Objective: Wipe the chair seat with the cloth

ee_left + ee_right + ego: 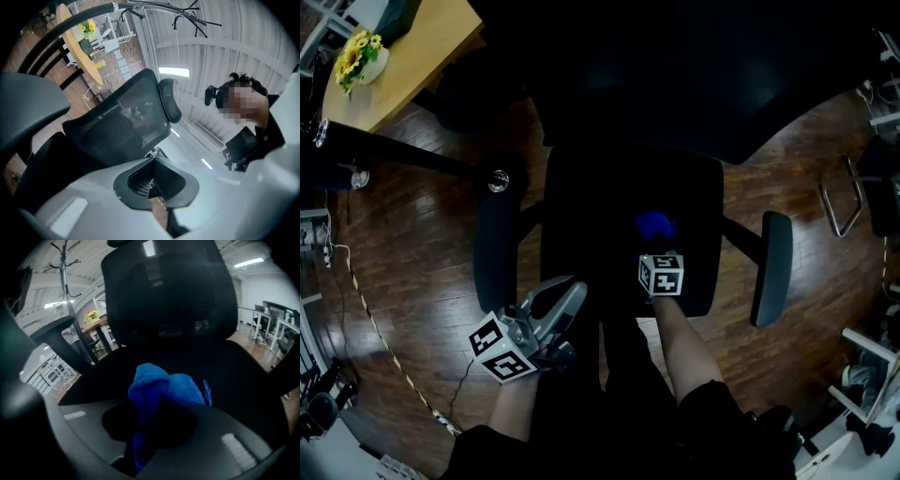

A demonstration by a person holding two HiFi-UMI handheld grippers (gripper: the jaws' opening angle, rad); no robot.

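One bunched blue cloth clamped in right tool over seat; left tool closed, empty.

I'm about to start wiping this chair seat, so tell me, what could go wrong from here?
1. The cloth is bunched in the right gripper, so little of it may touch the seat, or it may slip out.
2. The left gripper hangs shut beside the armrest, bracing nothing; the seat may turn when pushed.
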